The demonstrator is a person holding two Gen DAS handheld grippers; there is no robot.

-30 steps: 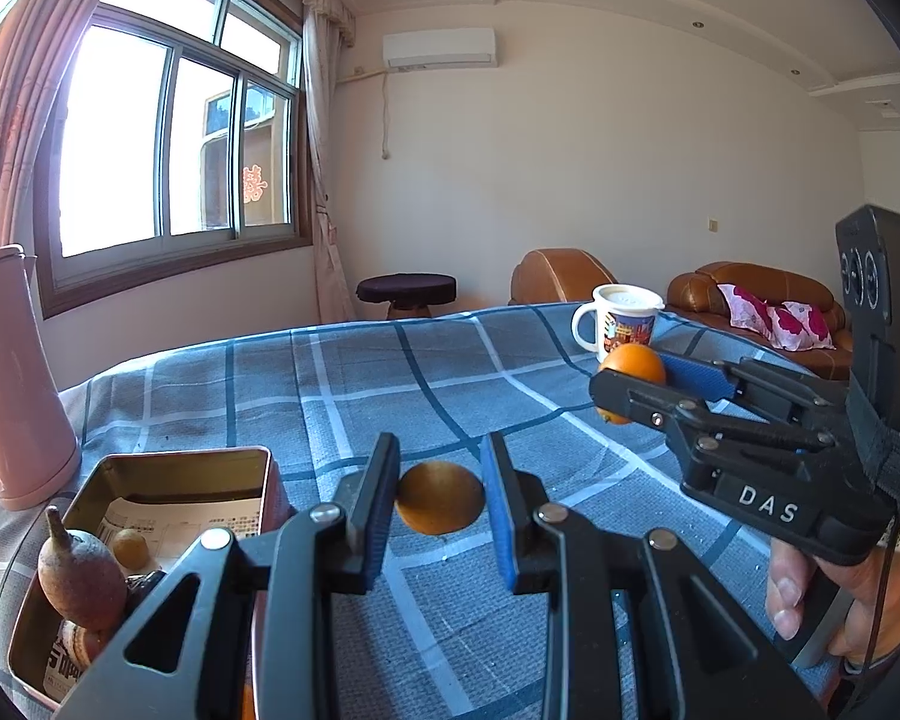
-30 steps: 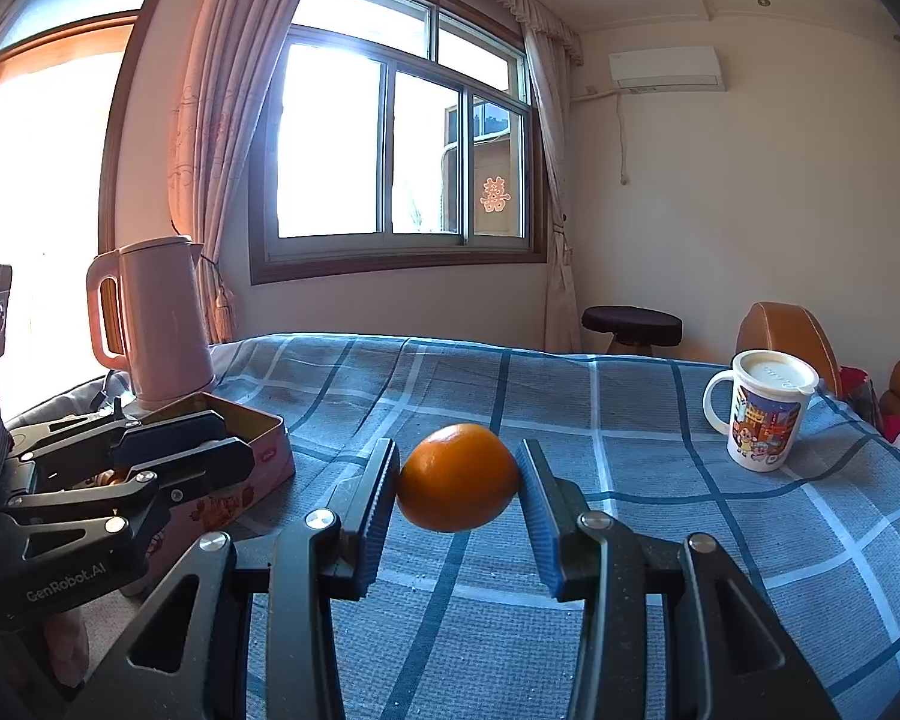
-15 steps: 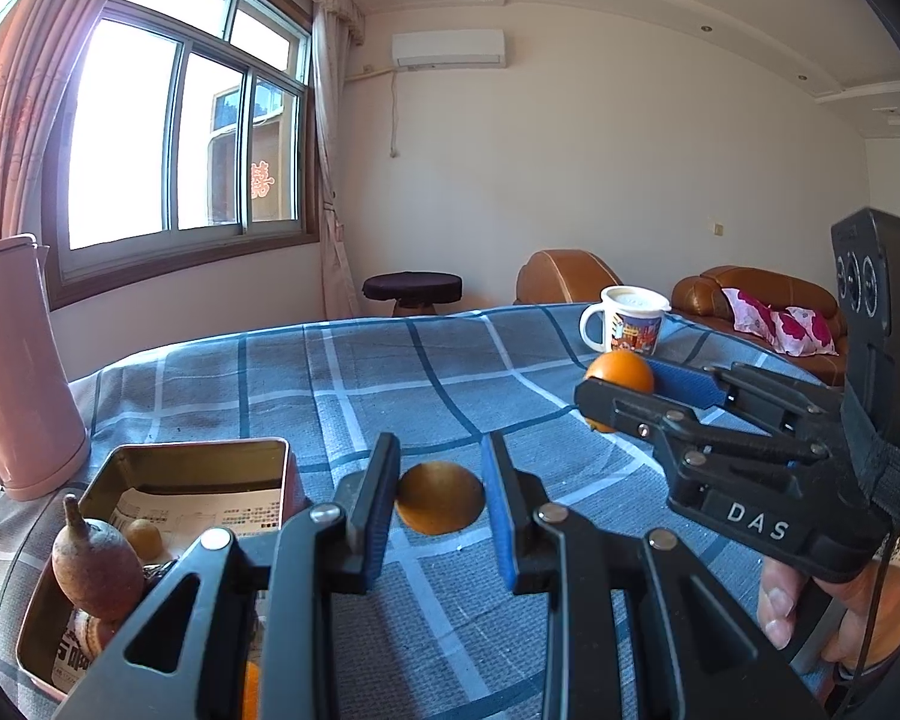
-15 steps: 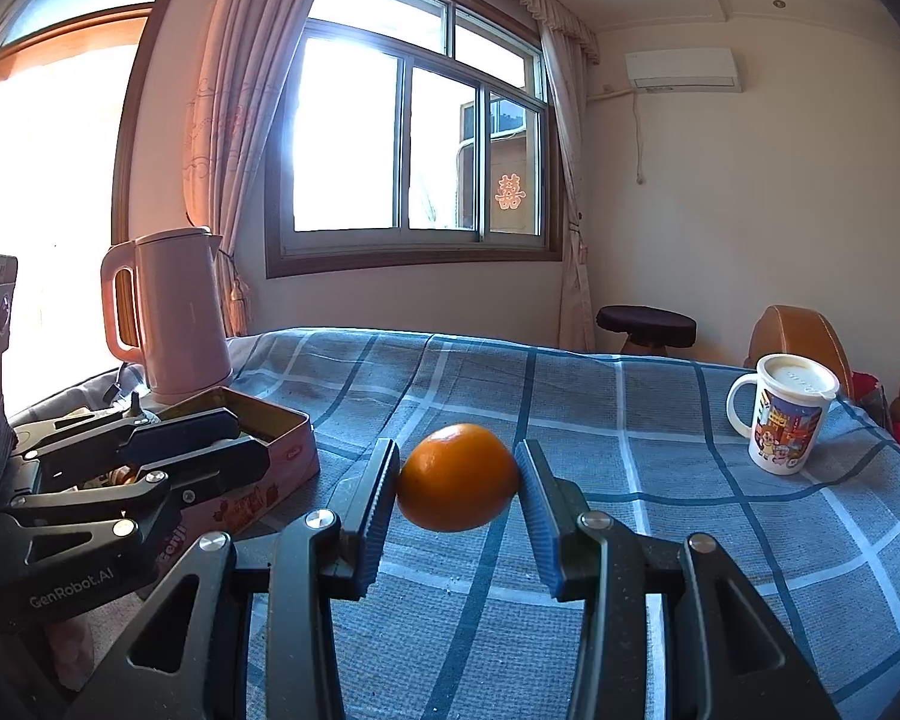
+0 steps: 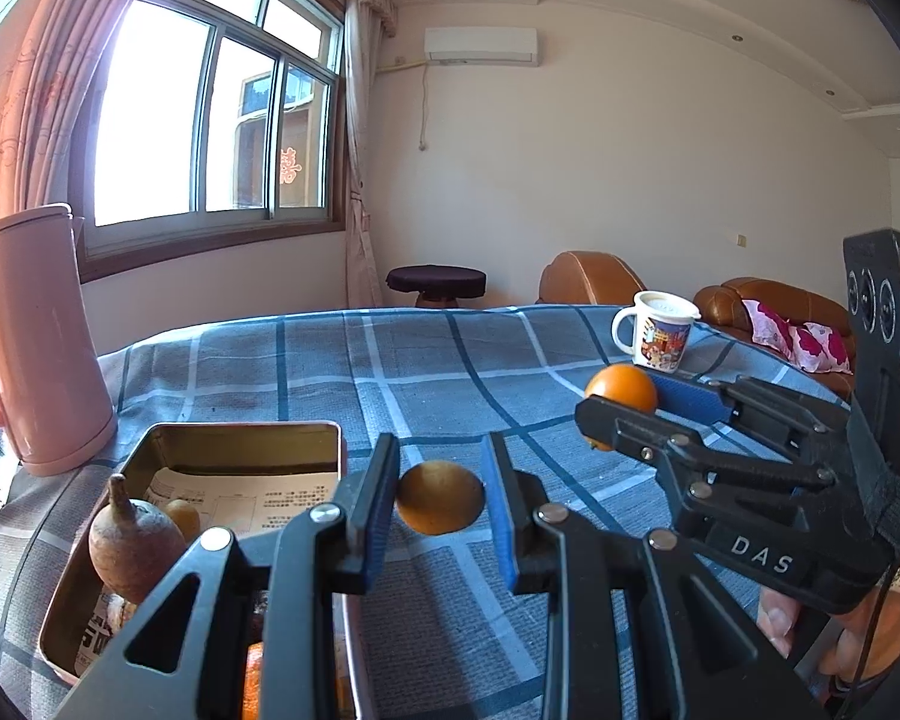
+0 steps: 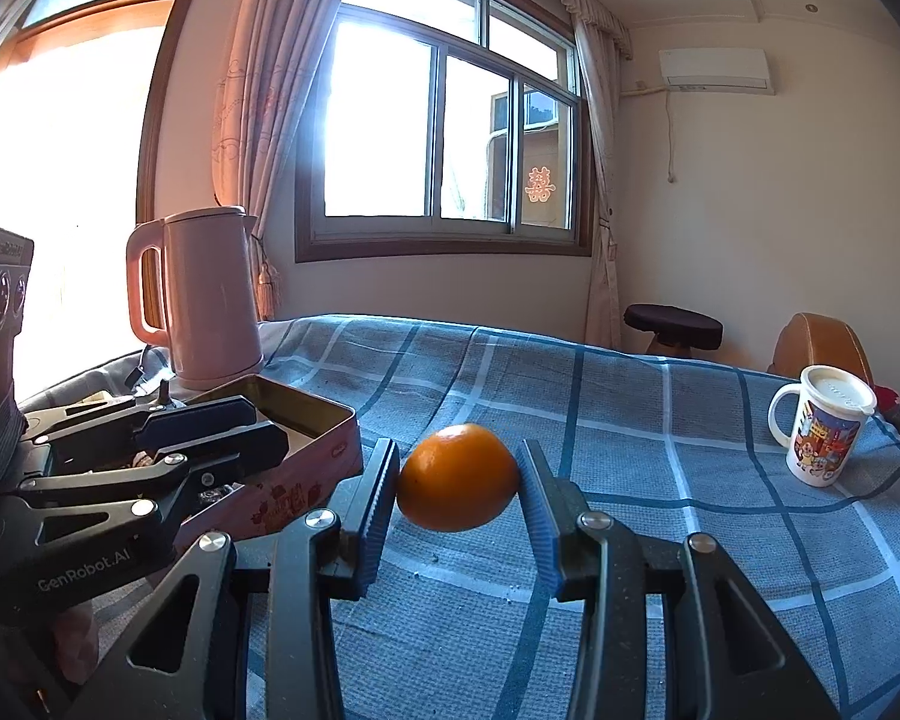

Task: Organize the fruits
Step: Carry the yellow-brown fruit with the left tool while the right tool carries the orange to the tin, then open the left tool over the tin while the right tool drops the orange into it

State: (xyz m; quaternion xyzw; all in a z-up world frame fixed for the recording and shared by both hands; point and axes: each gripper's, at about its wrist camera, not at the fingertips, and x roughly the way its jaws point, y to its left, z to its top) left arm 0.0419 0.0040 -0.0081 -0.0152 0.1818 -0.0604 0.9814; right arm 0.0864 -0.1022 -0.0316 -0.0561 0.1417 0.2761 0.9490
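Note:
My left gripper [image 5: 441, 465] is shut on a small dull-orange round fruit [image 5: 441, 501], just right of the open tin [image 5: 240, 429]. In the tin, on printed paper, lie a brown pear-shaped fruit [image 5: 135, 546] and a small yellow fruit [image 5: 183, 516]; more orange shows at its near end. My right gripper [image 6: 459, 456] is shut on a bright orange [image 6: 459, 480], held above the blue checked cloth. In the left wrist view the right gripper [image 5: 621, 402] and its orange [image 5: 621, 387] hang to the right. In the right wrist view the left gripper [image 6: 267, 426] is over the tin [image 6: 294, 480], its fruit hidden.
A pink kettle [image 5: 36, 336] stands behind the tin at the table's left edge. A printed mug [image 6: 822, 432] with a lid sits at the far right of the cloth [image 6: 630, 420]. A stool and brown armchairs stand beyond the table. A person's fingers [image 5: 780, 618] hold the right gripper.
Both grippers have swung left toward the tin with their fruits still held. The tin and kettle now sit further right in both views. Neither grip has changed.

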